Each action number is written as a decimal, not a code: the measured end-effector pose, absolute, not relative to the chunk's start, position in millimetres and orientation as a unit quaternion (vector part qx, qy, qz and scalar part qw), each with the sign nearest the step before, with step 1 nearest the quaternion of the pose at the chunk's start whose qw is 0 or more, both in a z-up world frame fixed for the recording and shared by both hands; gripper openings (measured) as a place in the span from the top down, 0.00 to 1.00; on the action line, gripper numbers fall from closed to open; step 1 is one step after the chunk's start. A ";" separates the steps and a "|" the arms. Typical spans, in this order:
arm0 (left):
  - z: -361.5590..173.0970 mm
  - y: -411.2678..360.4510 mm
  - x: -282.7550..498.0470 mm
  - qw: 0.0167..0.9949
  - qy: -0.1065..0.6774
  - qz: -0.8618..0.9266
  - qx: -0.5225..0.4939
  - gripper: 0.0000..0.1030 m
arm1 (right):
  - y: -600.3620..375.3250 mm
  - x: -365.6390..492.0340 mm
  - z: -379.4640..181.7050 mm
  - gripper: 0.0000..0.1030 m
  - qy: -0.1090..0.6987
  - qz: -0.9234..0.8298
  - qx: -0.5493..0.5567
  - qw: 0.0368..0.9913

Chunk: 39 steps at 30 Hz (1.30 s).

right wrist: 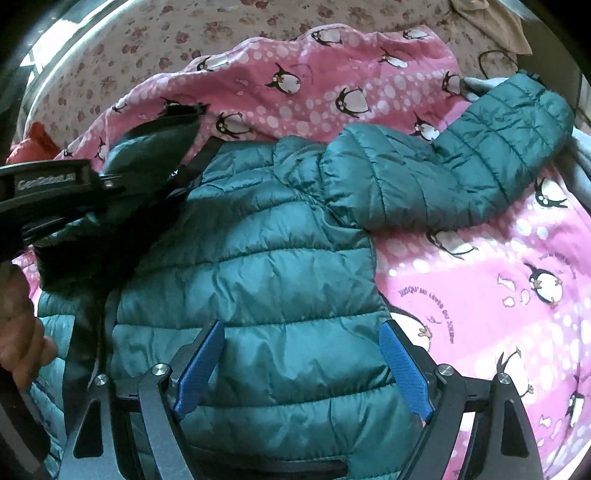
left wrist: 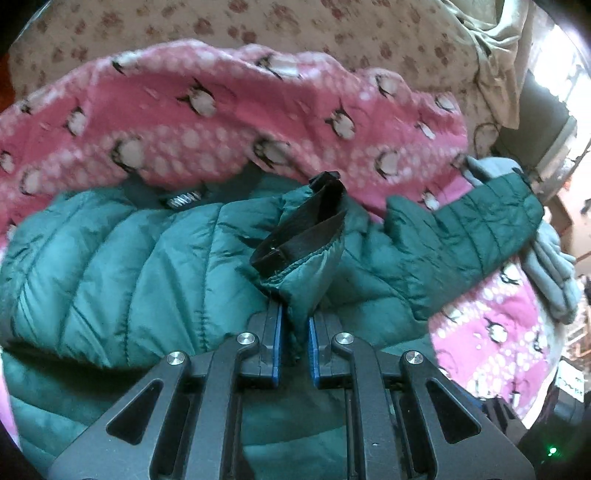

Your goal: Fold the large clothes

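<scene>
Left claw (left wrist: 295,325) is pinched tight on the jacket (right wrist: 258,258) cuff (left wrist: 303,236), right claw (right wrist: 301,354) hangs wide open above the body holding nothing. Slick fabric could slip out mid-fold.

jacket (right wrist: 258,258) on the blanket (right wrist: 480,288), sleeve (right wrist: 480,147) out to the right, bedsheet (right wrist: 147,33) behind

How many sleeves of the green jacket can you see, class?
2. One sleeve lies stretched out to the right on the pink blanket; the other sleeve is pinched in the left gripper.
</scene>
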<state>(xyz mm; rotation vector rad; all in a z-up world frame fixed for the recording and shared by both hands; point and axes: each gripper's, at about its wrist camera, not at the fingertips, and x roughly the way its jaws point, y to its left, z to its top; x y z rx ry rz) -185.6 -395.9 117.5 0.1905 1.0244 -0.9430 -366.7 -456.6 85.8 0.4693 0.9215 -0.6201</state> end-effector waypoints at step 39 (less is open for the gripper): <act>120.1 -167.3 -102.9 0.834 0.473 -0.281 0.050 0.32 | -462.8 -307.0 106.6 0.31 0.402 -0.237 0.268 0.843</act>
